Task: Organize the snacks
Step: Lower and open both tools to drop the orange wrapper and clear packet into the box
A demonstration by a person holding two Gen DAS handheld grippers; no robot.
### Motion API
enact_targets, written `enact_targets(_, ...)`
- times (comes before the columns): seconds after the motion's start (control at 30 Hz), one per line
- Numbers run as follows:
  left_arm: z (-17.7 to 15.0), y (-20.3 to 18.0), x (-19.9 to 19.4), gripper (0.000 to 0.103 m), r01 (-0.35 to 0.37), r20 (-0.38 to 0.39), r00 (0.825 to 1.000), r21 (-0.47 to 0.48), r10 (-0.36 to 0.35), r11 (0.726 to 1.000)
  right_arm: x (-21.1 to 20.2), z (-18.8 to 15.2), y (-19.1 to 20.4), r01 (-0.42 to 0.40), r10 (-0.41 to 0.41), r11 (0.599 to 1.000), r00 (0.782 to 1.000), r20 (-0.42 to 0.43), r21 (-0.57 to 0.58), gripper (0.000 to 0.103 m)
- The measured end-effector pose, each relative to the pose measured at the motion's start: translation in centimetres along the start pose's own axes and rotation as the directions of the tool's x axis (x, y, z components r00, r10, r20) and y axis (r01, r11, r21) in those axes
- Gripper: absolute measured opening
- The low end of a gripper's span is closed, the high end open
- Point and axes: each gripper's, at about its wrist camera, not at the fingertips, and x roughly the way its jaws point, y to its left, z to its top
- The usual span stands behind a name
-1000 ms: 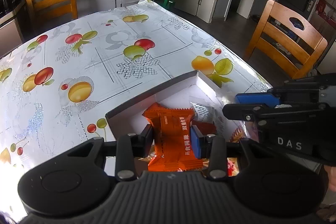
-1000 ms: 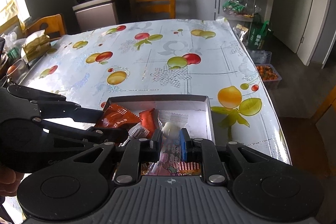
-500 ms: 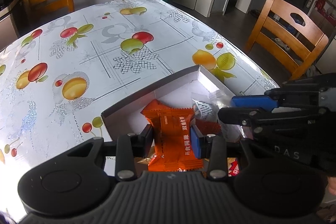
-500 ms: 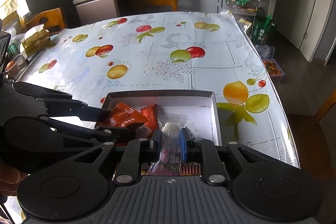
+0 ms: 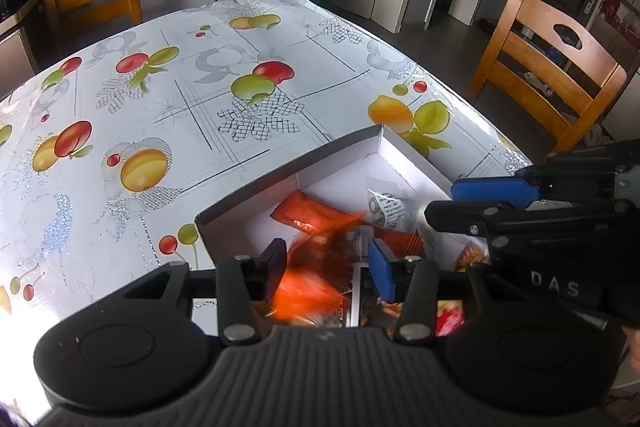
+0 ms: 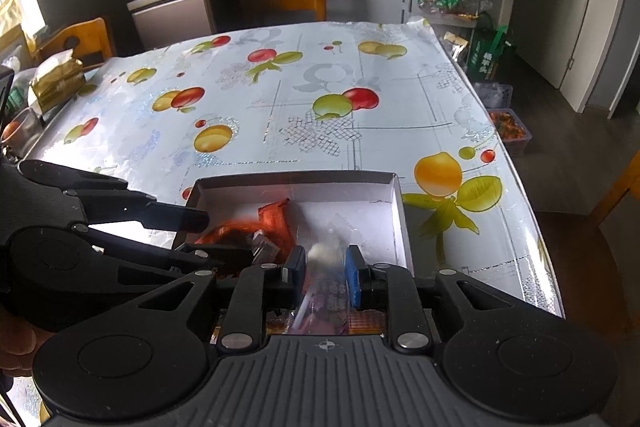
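An orange snack packet point(image 5: 308, 287), smeared by motion blur, is seen between the spread fingers of the left gripper point(image 5: 328, 263), with a gap on either side; whether either pad touches it cannot be told. It hangs over the near left part of a shallow white box point(image 5: 340, 157), in which another orange packet point(image 5: 308, 213) and a clear printed wrapper point(image 5: 386, 205) are lying. The left gripper is held low over the box's near wall, pointed toward its far corner.

In the right wrist view, a clear wrapper holding a white sweet point(image 6: 322, 267) is pinched between the pressed-in fingers of the right gripper point(image 6: 326, 263), above the near middle of the box point(image 6: 400, 211). The left gripper point(image 6: 192, 235) is seen beside it, reaching in from the left.

The box sits near the right edge of the fruit-patterned tabletop point(image 6: 280, 115), whose far half lies open. A wooden chair point(image 5: 548, 75) stands beyond that edge.
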Motion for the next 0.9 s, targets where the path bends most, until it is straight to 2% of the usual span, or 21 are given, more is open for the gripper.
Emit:
enact_targets(0.57,-1.2,1.1,-3.0,0.049,-0.016,0.042,0.999,-0.046,0.018,0.999,-1.6,-0.2,0.8,0.010,-0.011,1.000,0.999,0.044,0.009,0.037)
enact_targets(0.9,-3.6,3.4,-5.5,0.049,-0.055,0.045,0.997,-0.080,0.059,0.995,-2.4,-0.8,4.0,-0.016,0.017,1.000,0.999,0.051,-0.016,0.042)
